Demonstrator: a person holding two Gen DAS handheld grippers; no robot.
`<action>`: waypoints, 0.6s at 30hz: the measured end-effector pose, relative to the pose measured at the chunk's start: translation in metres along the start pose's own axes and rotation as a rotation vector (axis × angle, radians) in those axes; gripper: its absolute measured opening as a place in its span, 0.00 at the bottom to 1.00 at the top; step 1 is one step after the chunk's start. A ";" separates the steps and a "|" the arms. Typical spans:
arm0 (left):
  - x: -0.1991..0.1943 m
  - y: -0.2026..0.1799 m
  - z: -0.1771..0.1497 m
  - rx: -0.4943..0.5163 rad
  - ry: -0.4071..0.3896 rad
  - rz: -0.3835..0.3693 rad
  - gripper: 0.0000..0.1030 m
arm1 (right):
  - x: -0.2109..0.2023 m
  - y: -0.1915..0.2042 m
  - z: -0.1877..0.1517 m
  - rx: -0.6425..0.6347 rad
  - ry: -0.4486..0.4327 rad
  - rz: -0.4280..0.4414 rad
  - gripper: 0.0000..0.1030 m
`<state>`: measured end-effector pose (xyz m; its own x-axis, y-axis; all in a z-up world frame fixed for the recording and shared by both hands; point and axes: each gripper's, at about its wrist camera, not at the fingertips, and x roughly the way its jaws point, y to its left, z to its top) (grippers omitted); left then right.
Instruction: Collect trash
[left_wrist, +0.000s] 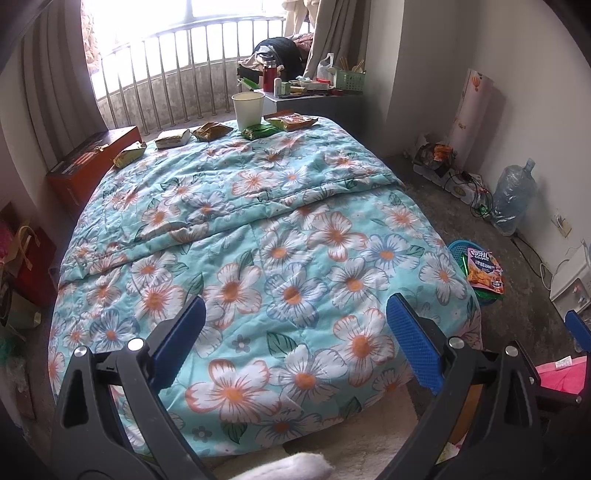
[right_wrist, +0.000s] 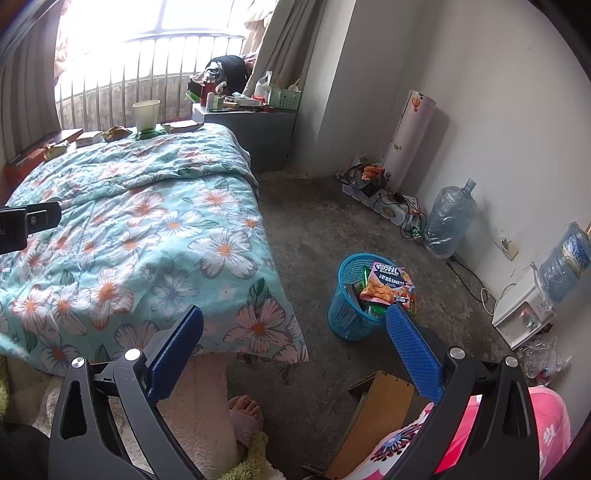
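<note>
- A small bedroom with a bare concrete floor (right_wrist: 314, 229) and a bed under a turquoise quilt (left_wrist: 258, 236) printed with white and orange flowers; a railed window (left_wrist: 177, 66) glares behind it
- Along the far edge of the quilt lies the trash: a white paper cup (left_wrist: 248, 109) standing upright, a green wrapper (left_wrist: 259, 131) at its foot, a flat orange-brown snack packet (left_wrist: 291, 121) just to its right
- Left of the cup sit a crumpled gold wrapper (left_wrist: 212, 130), a pale boxy packet (left_wrist: 173, 138) and another gold wrapper (left_wrist: 129, 153) near the bed's corner
- On the floor beside the bed stands a blue mesh basket (right_wrist: 343, 306), already holding a pink and orange crisp bag (right_wrist: 388, 286) that sticks out over the rim, with green packaging beneath it
- The left gripper (left_wrist: 295, 332) hangs over the near end of the quilt, blue pads spread wide with nothing between them
- The right gripper (right_wrist: 295, 339) is likewise wide apart and empty, above the floor between bed and basket
- A water jug (right_wrist: 448, 221) stands by the wall
</note>
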<state>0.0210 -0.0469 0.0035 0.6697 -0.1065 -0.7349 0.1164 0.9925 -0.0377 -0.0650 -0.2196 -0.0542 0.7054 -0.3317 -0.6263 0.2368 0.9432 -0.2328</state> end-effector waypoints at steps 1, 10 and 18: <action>-0.001 0.000 0.000 0.002 0.001 0.000 0.92 | 0.000 0.000 0.000 0.001 0.000 0.001 0.94; -0.001 -0.001 -0.001 -0.004 -0.002 0.002 0.92 | -0.001 -0.001 0.001 -0.006 -0.003 -0.009 0.94; -0.002 0.000 0.000 -0.003 0.003 -0.002 0.92 | -0.003 0.002 0.002 -0.017 -0.008 -0.012 0.94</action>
<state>0.0195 -0.0470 0.0051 0.6672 -0.1086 -0.7369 0.1157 0.9924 -0.0416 -0.0652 -0.2168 -0.0517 0.7076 -0.3430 -0.6178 0.2340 0.9387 -0.2531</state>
